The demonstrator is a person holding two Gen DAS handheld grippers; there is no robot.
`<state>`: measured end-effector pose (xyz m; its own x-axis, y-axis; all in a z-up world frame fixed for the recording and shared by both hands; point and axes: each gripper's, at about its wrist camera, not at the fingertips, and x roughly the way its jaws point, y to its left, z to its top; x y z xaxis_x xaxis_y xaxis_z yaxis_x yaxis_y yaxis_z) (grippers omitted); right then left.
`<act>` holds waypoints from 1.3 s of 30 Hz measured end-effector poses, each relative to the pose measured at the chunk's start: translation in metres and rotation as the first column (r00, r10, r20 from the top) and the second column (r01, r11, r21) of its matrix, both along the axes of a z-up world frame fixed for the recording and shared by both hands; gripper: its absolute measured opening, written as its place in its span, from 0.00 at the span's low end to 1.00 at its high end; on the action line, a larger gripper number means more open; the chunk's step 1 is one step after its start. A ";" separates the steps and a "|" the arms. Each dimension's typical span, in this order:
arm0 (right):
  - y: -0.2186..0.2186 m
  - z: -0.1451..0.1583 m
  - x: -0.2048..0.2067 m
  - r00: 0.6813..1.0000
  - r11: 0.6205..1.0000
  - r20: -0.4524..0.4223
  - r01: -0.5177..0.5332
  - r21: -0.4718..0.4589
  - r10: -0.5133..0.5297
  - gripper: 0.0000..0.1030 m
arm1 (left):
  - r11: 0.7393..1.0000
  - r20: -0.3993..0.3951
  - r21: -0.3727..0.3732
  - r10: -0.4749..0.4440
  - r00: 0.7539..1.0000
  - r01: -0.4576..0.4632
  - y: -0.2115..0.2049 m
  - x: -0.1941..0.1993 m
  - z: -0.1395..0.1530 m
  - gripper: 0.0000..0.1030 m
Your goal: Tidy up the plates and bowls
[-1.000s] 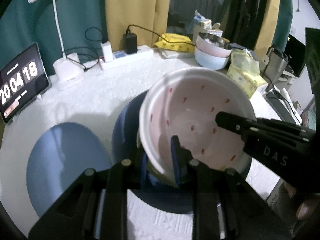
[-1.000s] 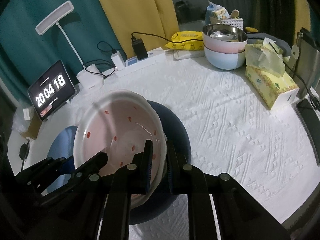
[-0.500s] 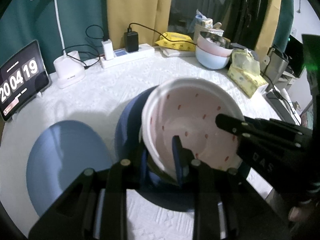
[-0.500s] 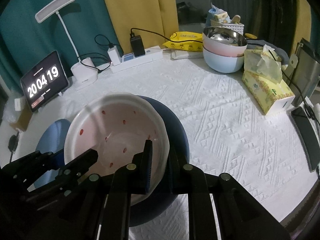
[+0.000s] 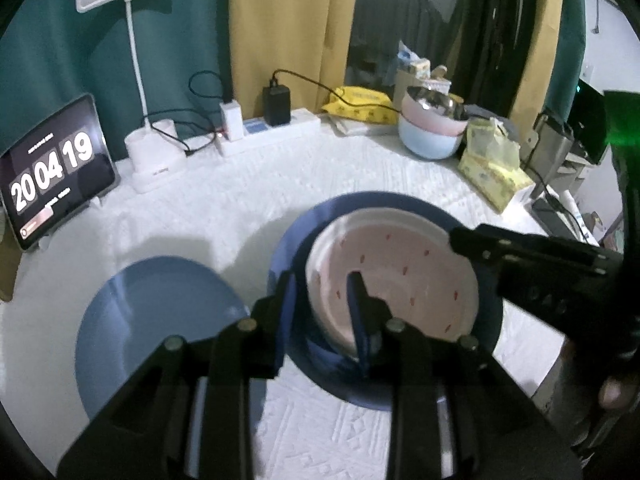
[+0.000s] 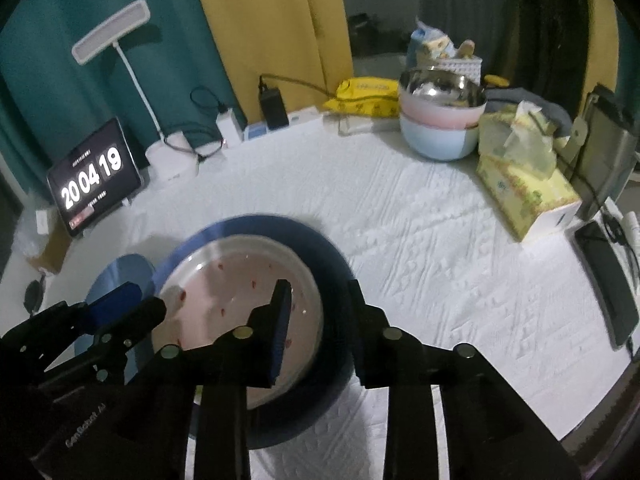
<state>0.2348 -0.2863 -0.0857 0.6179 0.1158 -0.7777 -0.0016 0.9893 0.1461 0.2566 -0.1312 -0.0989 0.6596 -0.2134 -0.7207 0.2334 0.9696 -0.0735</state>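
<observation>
Left gripper [image 5: 322, 312] and right gripper [image 6: 318, 320]: jaws opening, each straddling the rim of the pink speckled bowl [image 5: 394, 276], pads off it. Bowl nested in the dark blue plate [image 5: 384, 204] on the white worktop [image 6: 420, 232]. Light blue plate [image 5: 156, 328] just beside.
</observation>
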 end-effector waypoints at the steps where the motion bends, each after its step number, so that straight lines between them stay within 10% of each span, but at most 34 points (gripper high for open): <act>1: -0.003 0.005 -0.002 1.000 1.000 0.013 0.003 0.001 -0.003 0.30 | 1.000 0.006 -0.004 0.003 1.000 -0.003 0.001 0.000 0.003 0.28; 11: -0.028 0.026 -0.010 0.997 0.999 0.072 0.033 0.007 -0.034 0.30 | 0.998 0.054 -0.017 0.060 0.997 -0.059 0.027 0.003 0.016 0.31; 39: -0.037 -0.036 -0.004 0.999 0.990 -0.044 0.021 0.140 -0.015 0.33 | 0.999 -0.040 -0.019 0.050 0.998 -0.051 0.029 0.023 -0.036 0.33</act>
